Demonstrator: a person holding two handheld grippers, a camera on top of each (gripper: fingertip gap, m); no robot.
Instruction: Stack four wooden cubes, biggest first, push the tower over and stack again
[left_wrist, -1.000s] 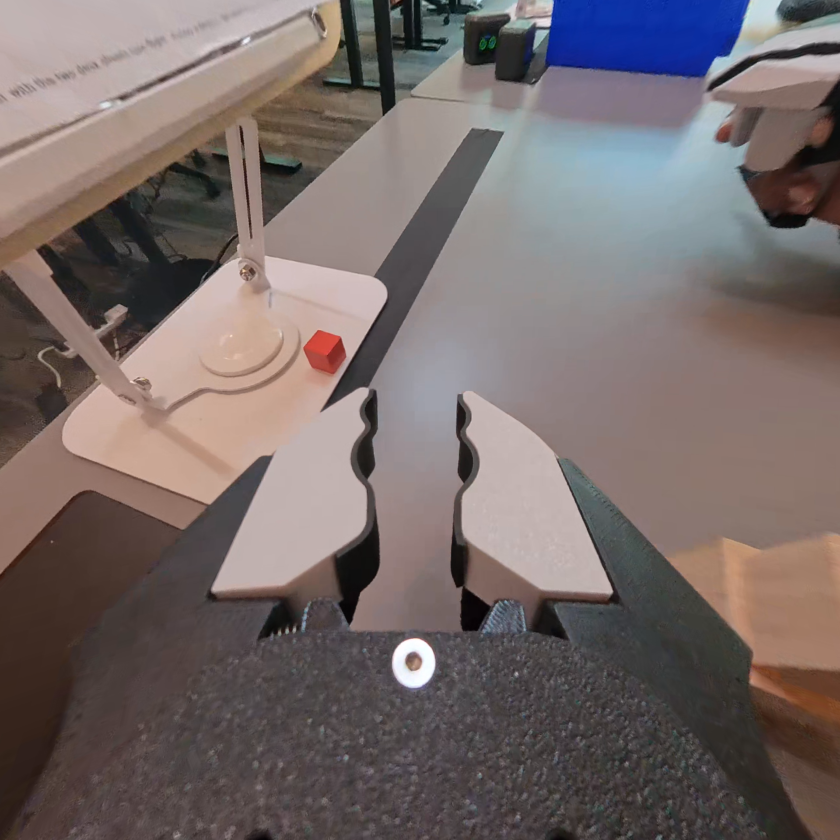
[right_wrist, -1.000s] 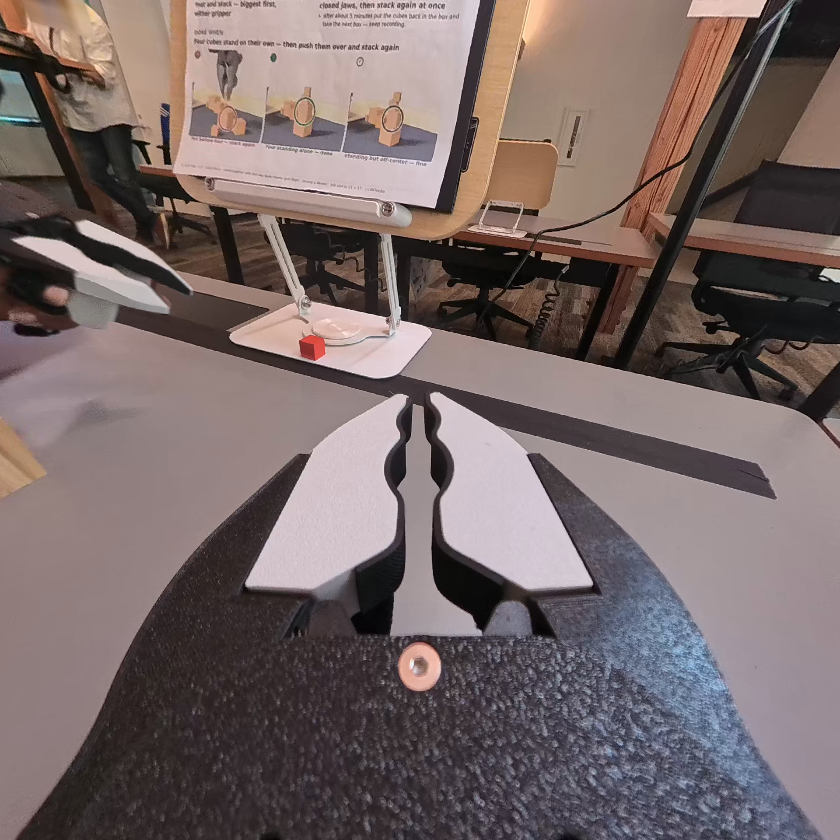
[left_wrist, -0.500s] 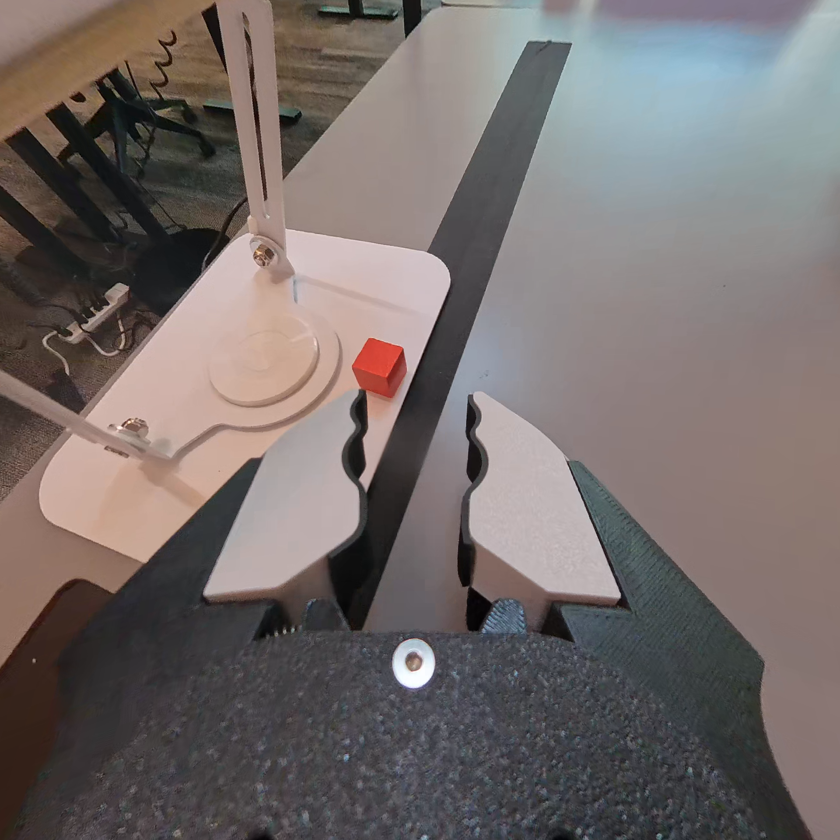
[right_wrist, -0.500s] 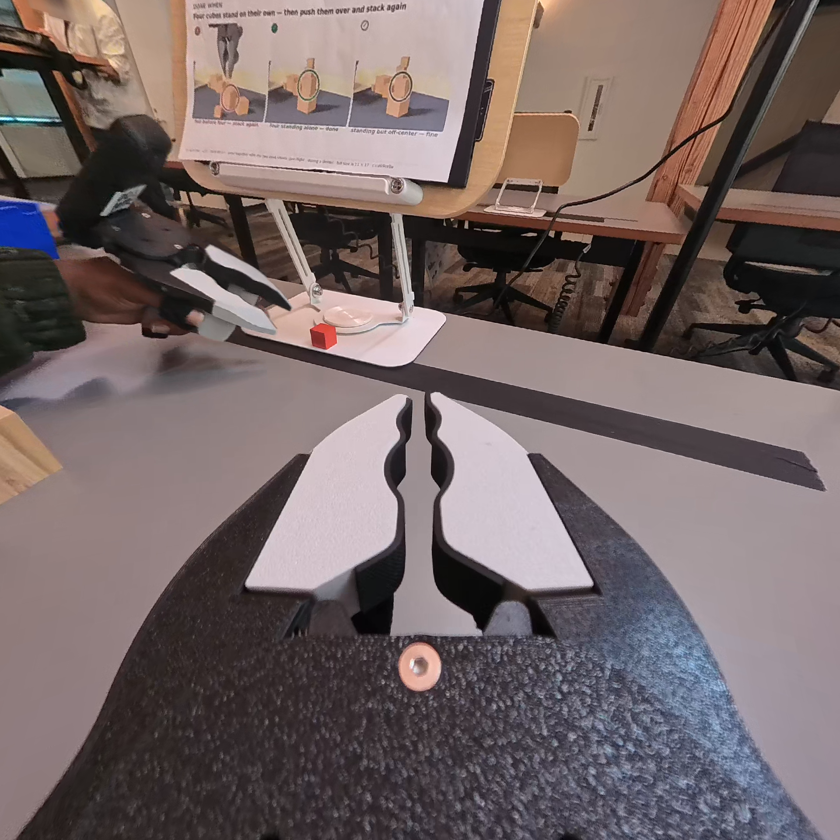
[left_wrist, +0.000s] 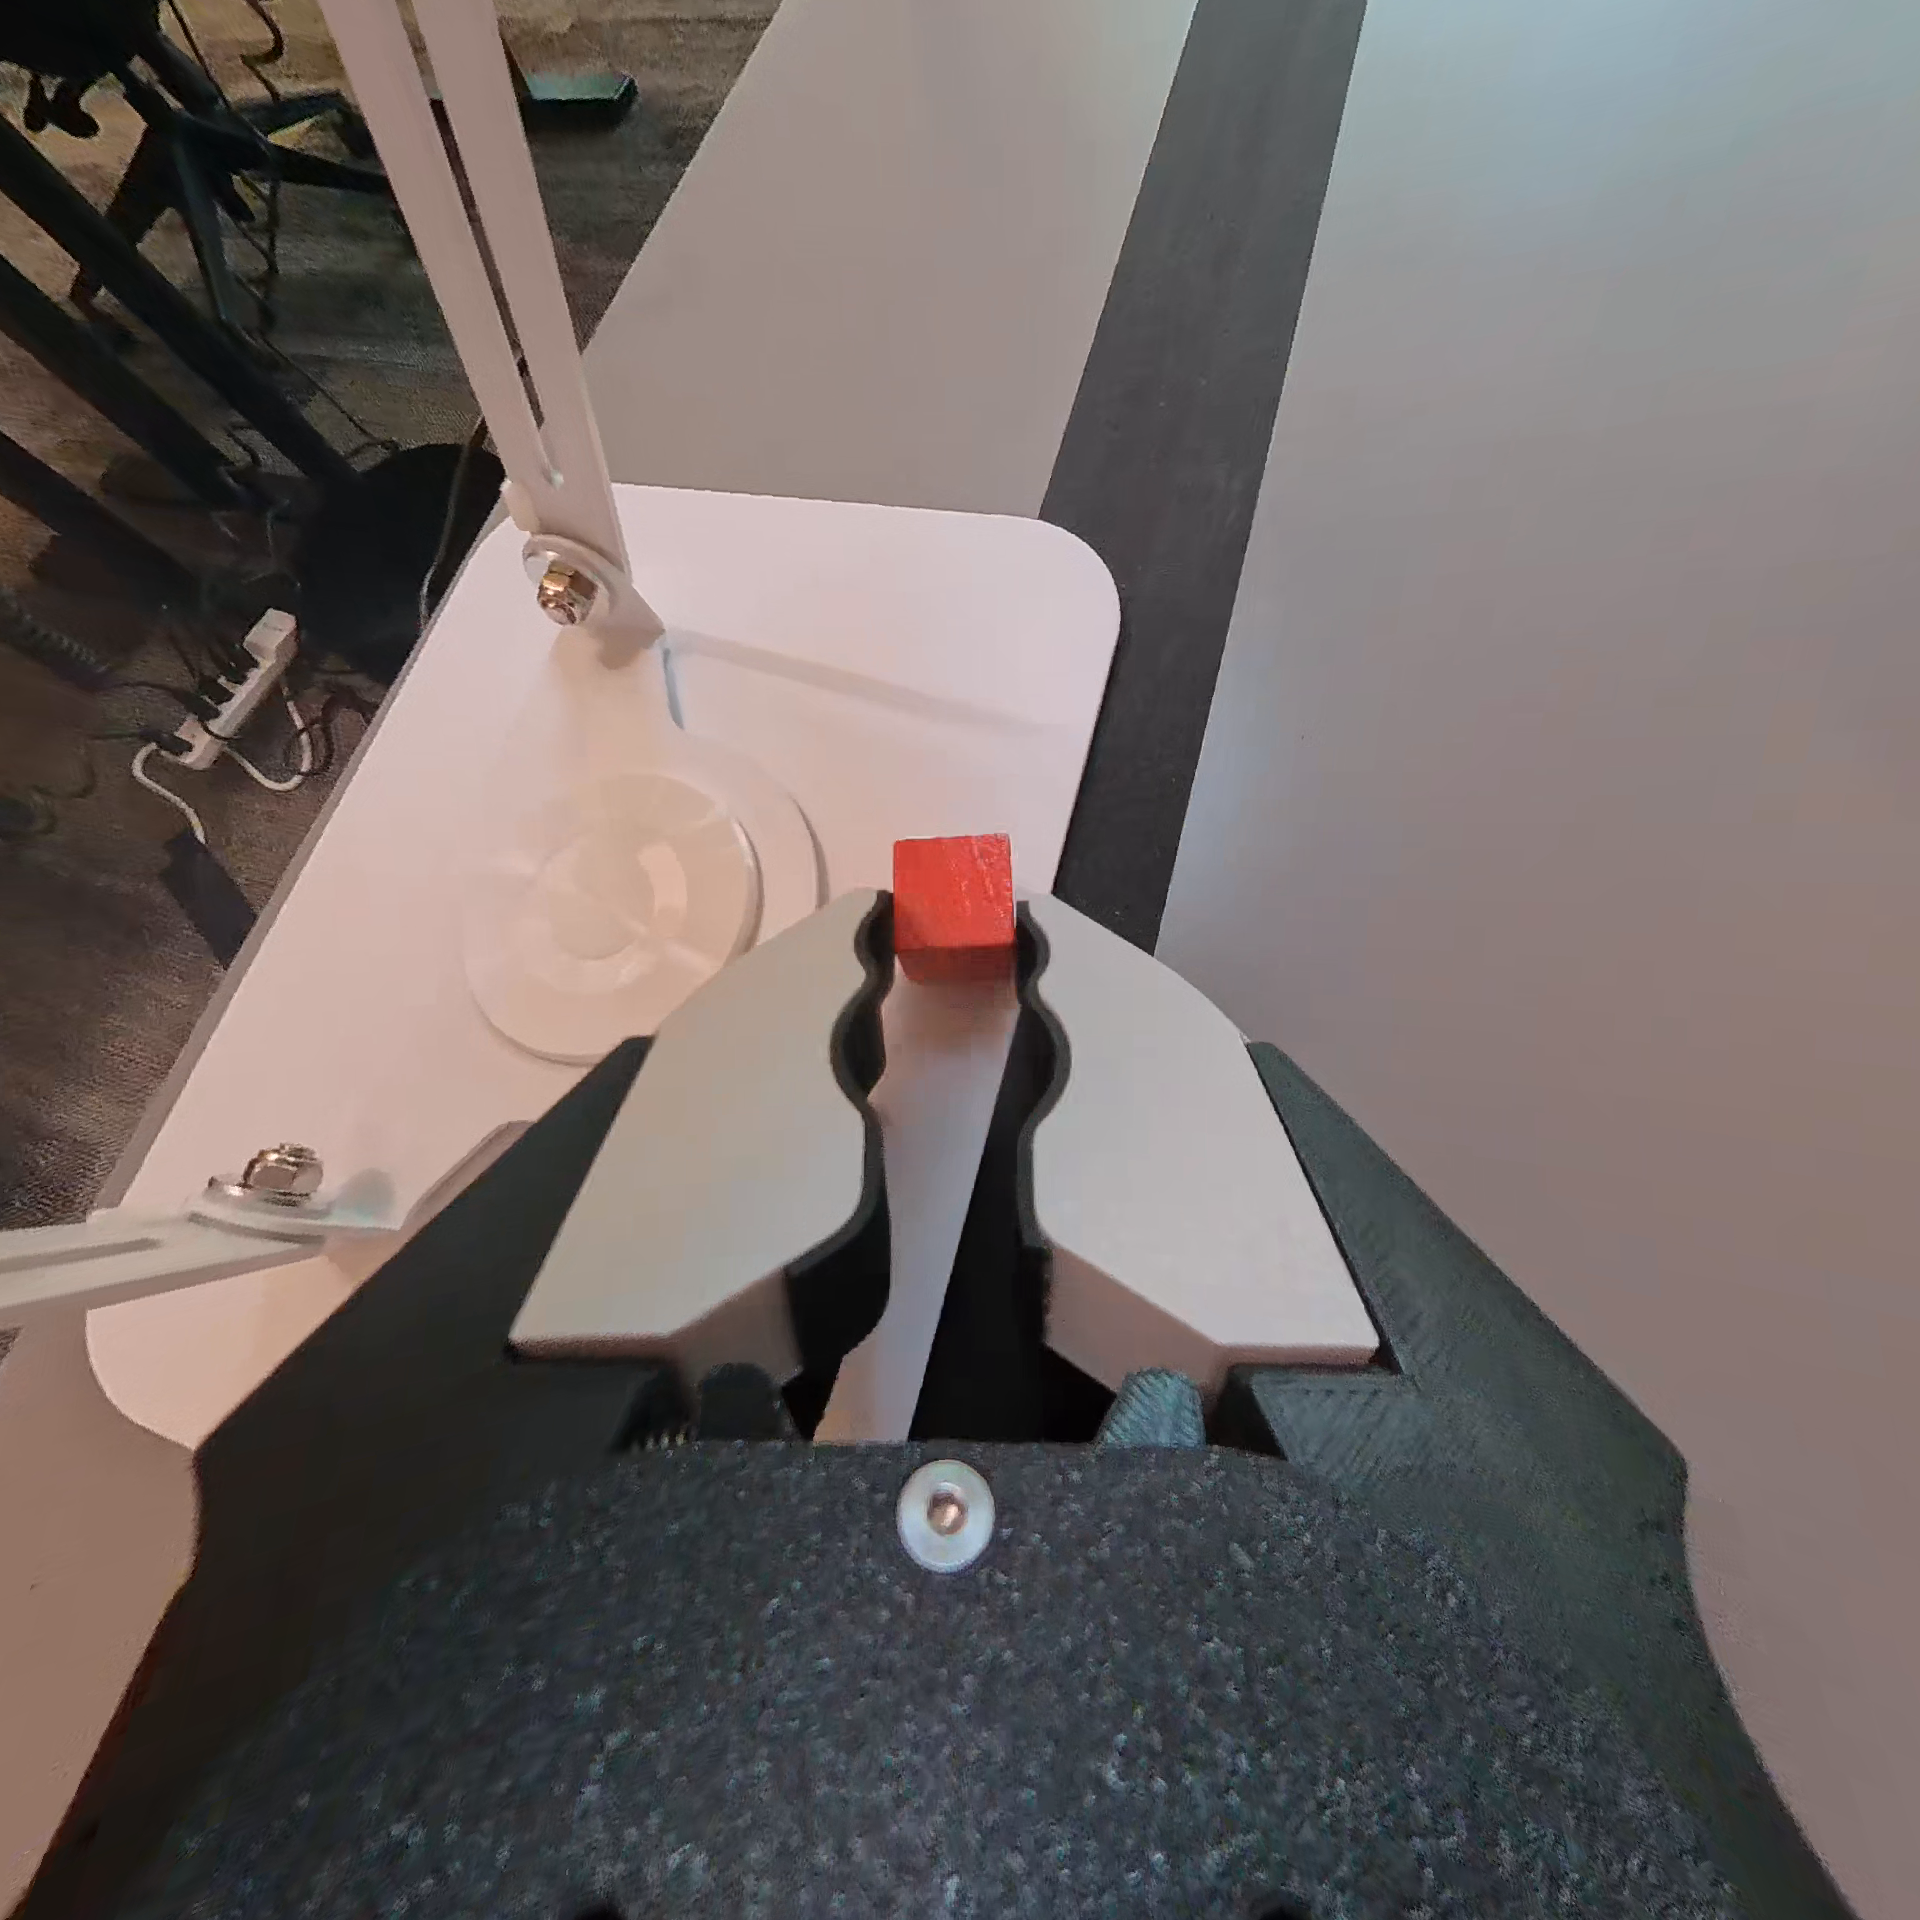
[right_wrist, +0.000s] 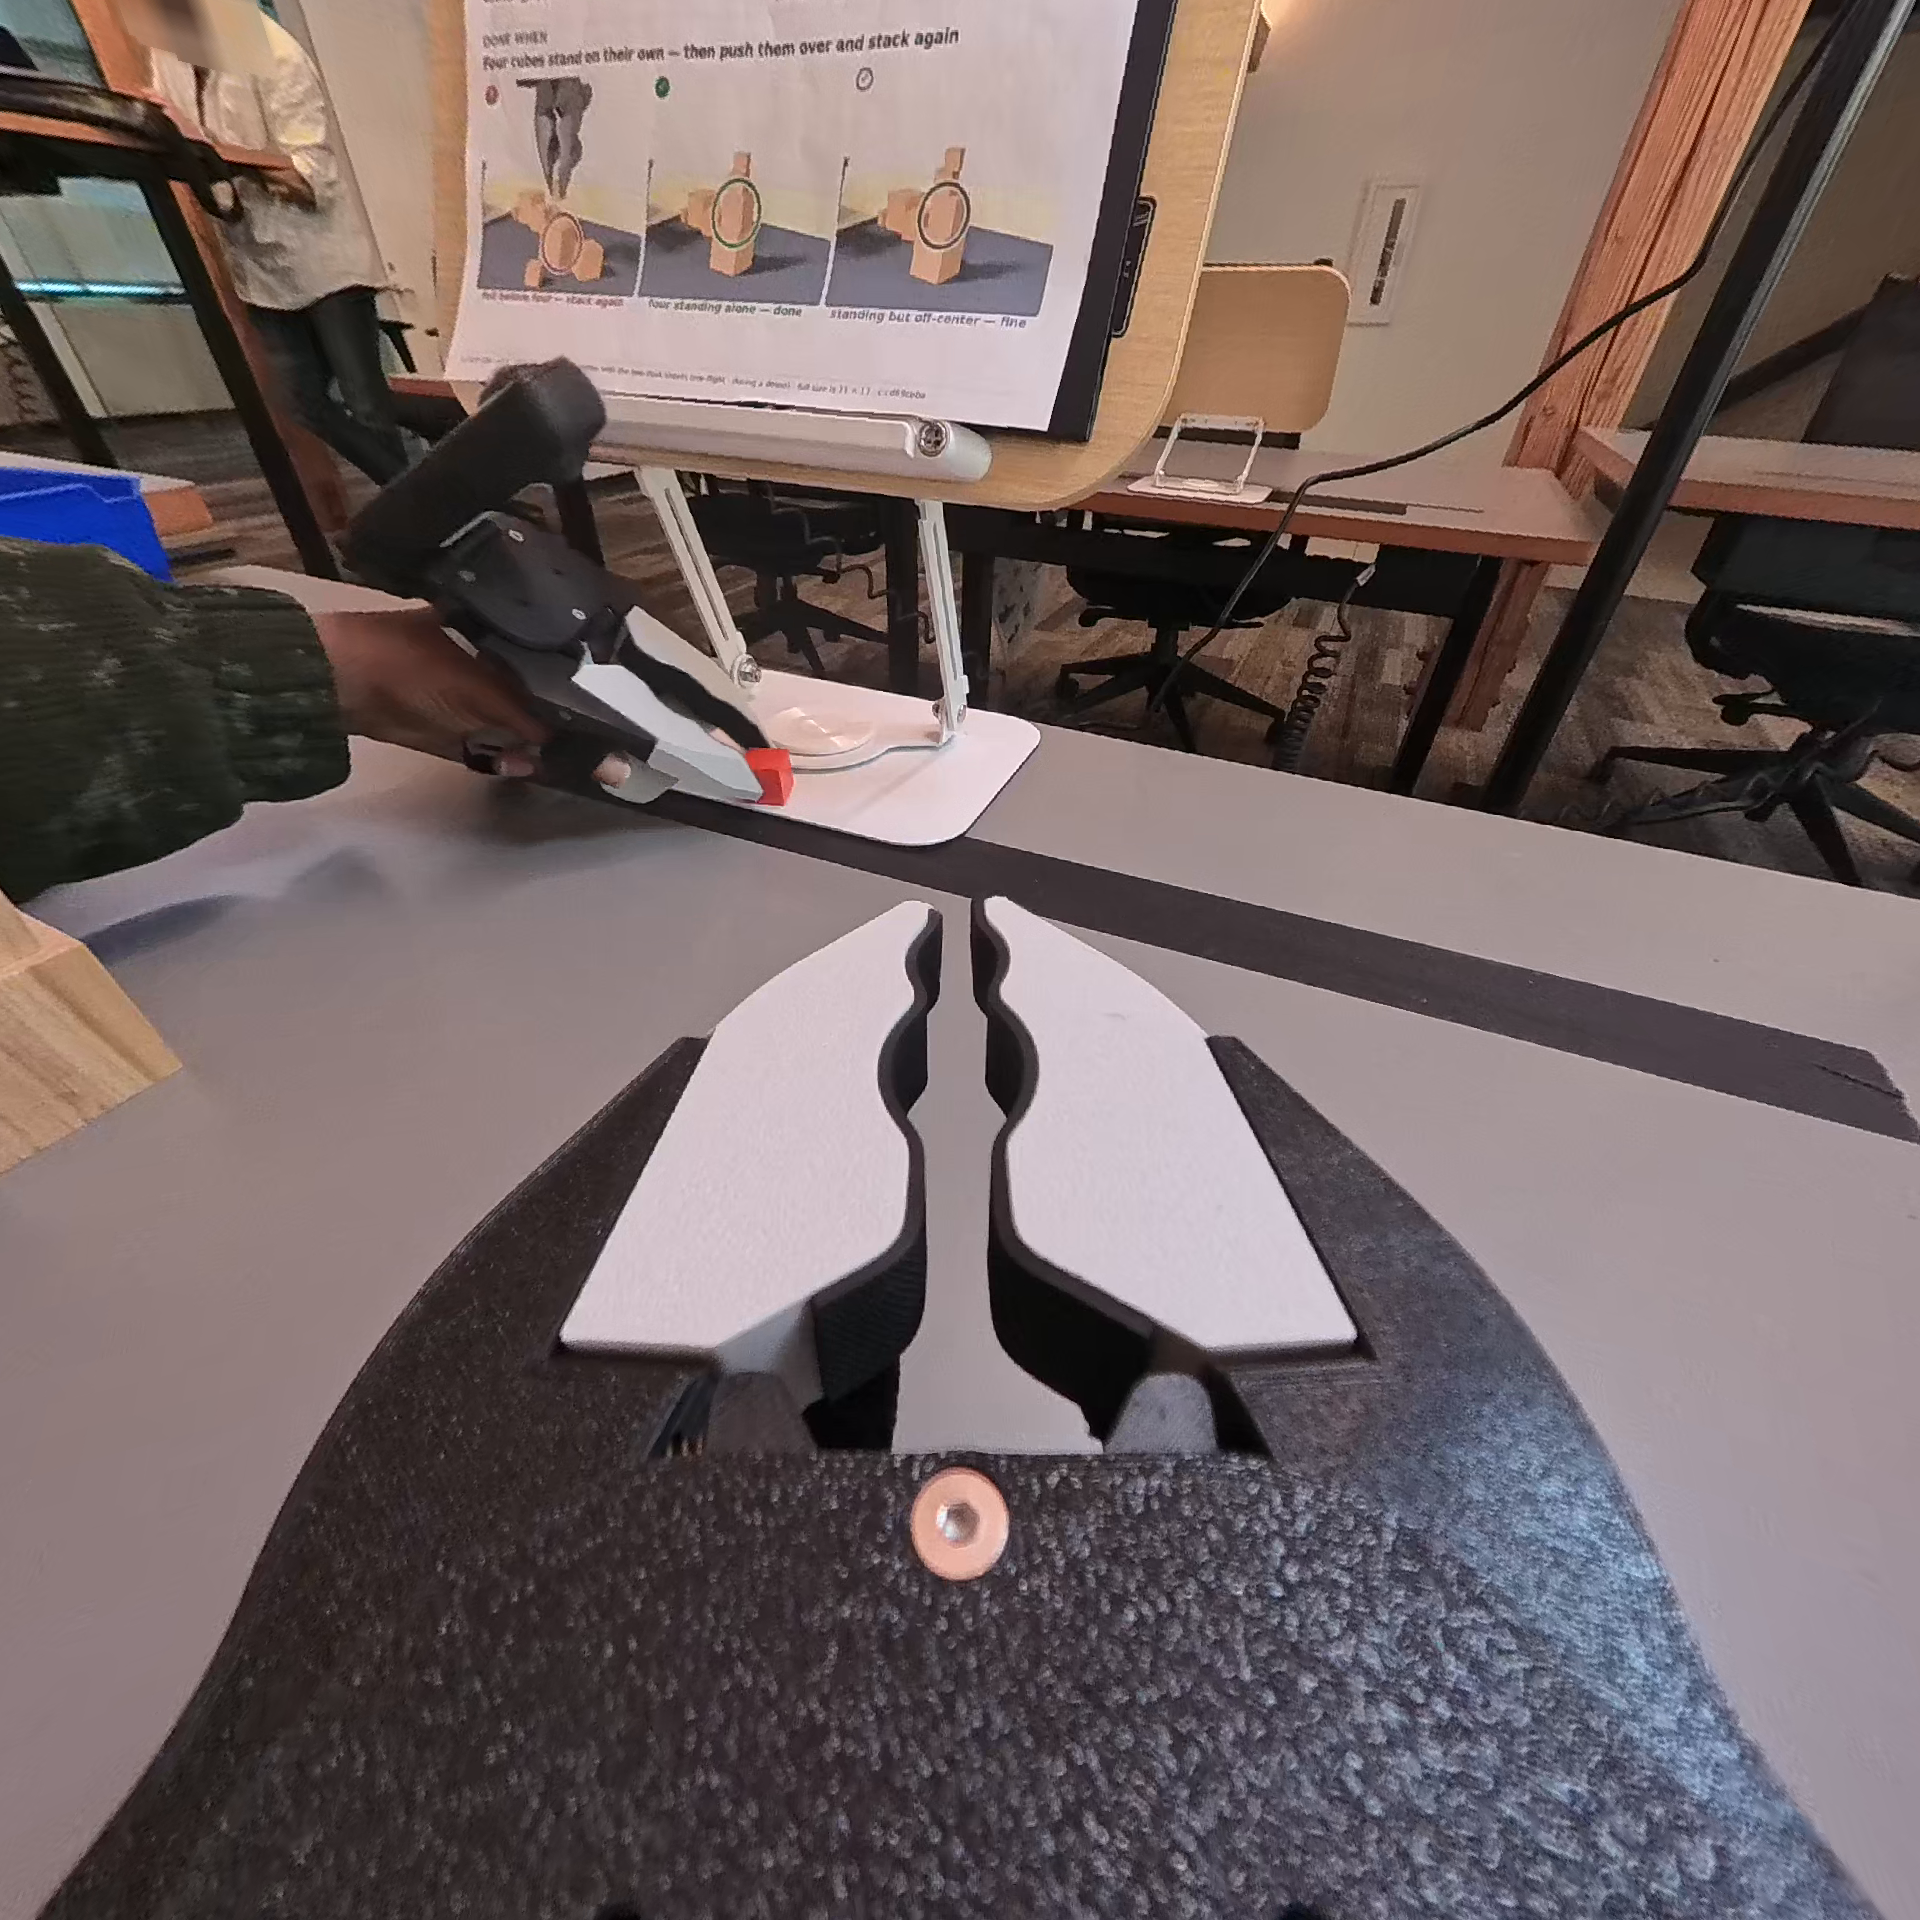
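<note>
A small red cube sits on the white base plate of a document stand, close to the black tape strip. My left gripper is shut on the red cube, with both fingertips pressed against its sides, low over the plate. The right wrist view shows the same grasp: the left gripper, in a person's hand, has the red cube at its tips. My right gripper is shut and empty, above the grey table. A light wooden cube stands at the left edge.
The stand's white arms rise just left of the cube and carry an instruction board. The table edge runs behind the plate. A blue bin sits at the far left. Office chairs and a person stand beyond. My hands' fingertips stand some 30 cm from each other.
My left gripper moved forward and down to the red cube, opened wider, then closed its fingers on the cube. My right gripper stayed shut and barely moved.
</note>
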